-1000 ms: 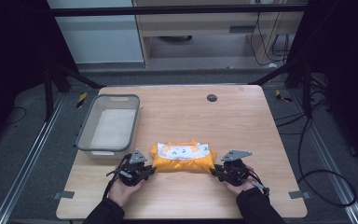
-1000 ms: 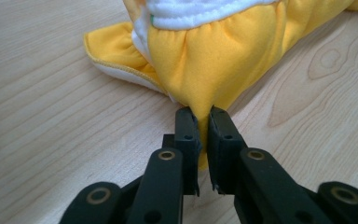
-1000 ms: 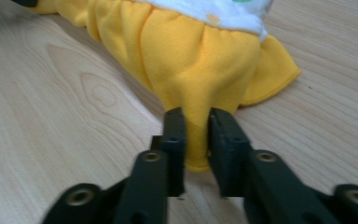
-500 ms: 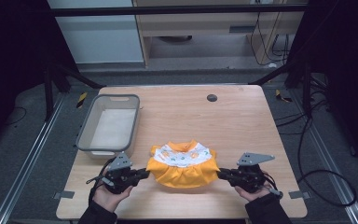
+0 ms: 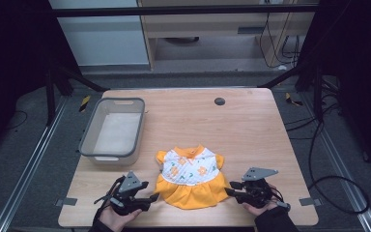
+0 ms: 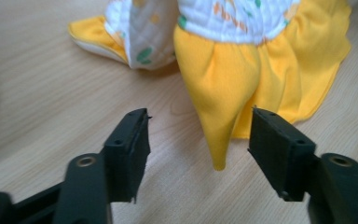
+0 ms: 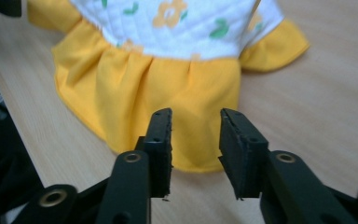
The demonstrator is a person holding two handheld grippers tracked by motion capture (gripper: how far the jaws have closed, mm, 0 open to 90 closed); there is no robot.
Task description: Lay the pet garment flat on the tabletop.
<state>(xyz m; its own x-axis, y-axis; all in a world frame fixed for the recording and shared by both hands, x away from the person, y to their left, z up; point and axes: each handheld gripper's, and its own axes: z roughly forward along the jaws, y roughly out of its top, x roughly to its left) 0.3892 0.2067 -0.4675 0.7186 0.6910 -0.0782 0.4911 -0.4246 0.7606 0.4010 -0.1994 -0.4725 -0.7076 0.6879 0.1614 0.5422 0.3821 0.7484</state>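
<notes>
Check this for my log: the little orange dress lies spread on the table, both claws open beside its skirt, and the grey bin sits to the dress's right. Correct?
One slip: the high view shows the grey bin to the left of the dress, not the right. The rest holds: the dress lies spread on the table, with the left claw and right claw open beside its skirt.

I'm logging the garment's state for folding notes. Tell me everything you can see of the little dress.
The dress lies spread flat, front up, on the wooden table, neck toward the far edge. White quilted-looking bodice with orange flowers and green leaves, orange collar and sleeve trim, gathered yellow-orange skirt. One skirt corner points between the left gripper's open jaws; the right gripper sits open at the hem. Neither grips it.
</notes>
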